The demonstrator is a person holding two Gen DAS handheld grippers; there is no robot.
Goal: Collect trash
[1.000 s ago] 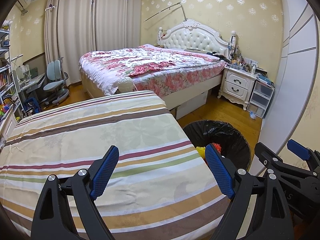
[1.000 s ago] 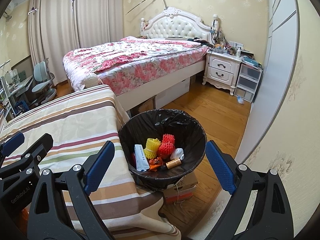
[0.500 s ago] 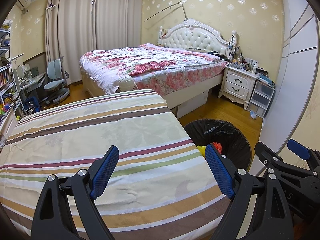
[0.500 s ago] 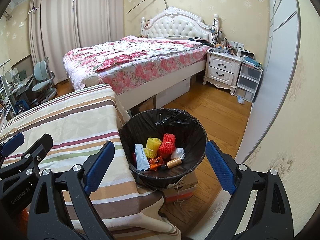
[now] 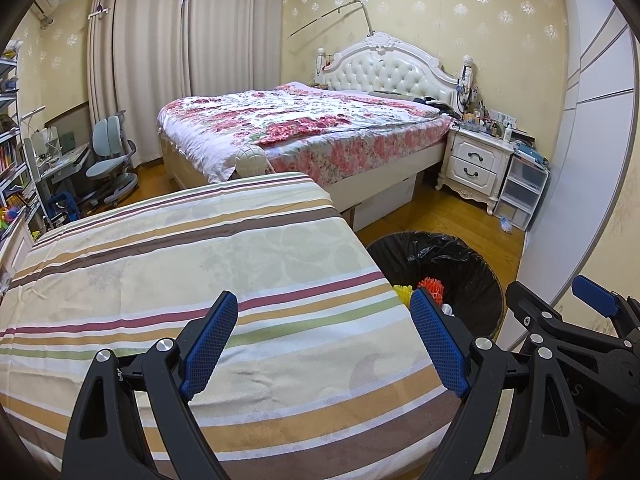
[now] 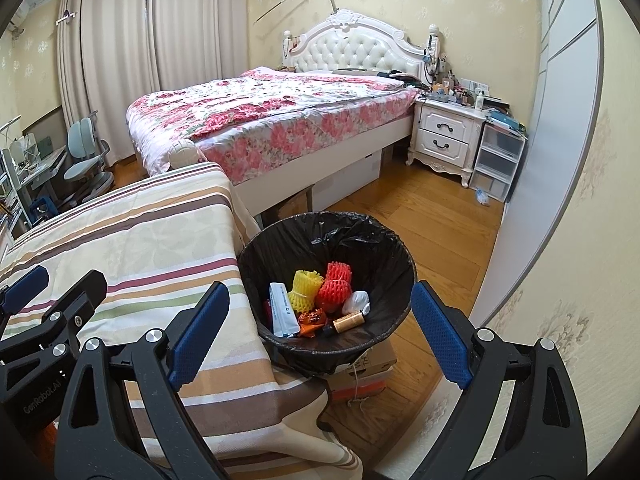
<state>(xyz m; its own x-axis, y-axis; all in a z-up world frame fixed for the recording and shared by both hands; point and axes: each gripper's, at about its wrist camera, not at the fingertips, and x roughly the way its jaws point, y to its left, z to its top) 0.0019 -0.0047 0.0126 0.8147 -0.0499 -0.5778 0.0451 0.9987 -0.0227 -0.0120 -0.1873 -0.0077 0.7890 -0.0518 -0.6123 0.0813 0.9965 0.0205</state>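
- The trash bin [image 6: 326, 280], lined with a black bag, stands on the floor just beside the corner of the striped tablecloth [image 5: 180, 280].
- Inside the bin lie a yellow foam net [image 6: 306, 290], a red foam net [image 6: 335, 286], a white packet [image 6: 283, 314], a crumpled white scrap [image 6: 357, 301], an orange wrapper [image 6: 312, 317] and a small brown bottle [image 6: 347, 322].
- The left gripper [image 5: 324, 344] hangs over the cloth next to the bin, jaws spread wide, nothing between them.
- The right gripper [image 6: 320, 334] hangs above the bin's near rim, equally wide open and empty.
- The cloth beside the bin shows no litter, so collecting looks essentially finished.
- One small pale scrap [image 6: 482, 197] lies on the floor well beyond the bin; whether it is trash is unclear.
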